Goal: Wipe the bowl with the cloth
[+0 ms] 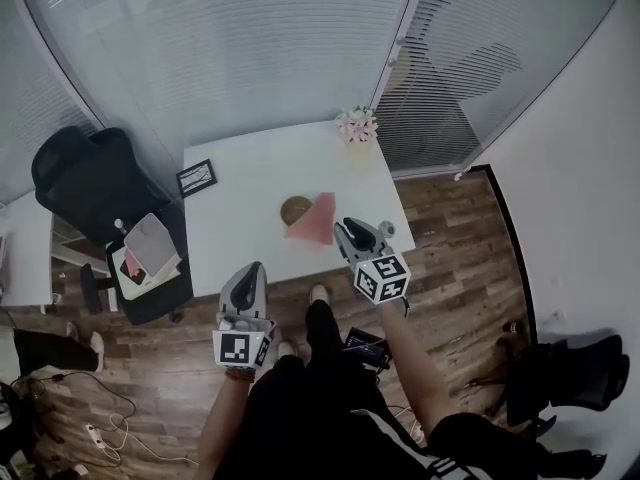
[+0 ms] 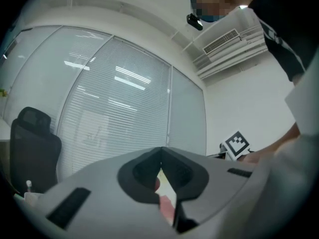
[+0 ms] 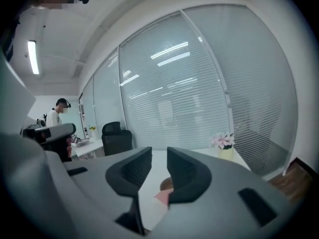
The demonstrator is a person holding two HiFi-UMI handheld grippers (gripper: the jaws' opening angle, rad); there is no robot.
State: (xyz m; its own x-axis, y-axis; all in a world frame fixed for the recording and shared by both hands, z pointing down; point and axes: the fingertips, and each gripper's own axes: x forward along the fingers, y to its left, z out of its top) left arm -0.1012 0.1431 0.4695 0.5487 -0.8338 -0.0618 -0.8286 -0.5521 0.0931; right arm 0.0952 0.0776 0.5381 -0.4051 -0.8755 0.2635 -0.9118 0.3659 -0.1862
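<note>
Over table [image 1: 240,178] edge, right tool [image 1: 345,227], jaws parted.

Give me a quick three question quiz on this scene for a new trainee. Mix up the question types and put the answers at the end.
1. True or false: the pink cloth lies on the white table right beside the brown bowl.
2. Of the left gripper and the right gripper, which has its fingers apart? A) left B) right C) both
3. Fill in: at the table's far corner stands a bunch of pink ____.

Key
1. True.
2. B. The left one is shut with nothing in it.
3. flowers
</note>
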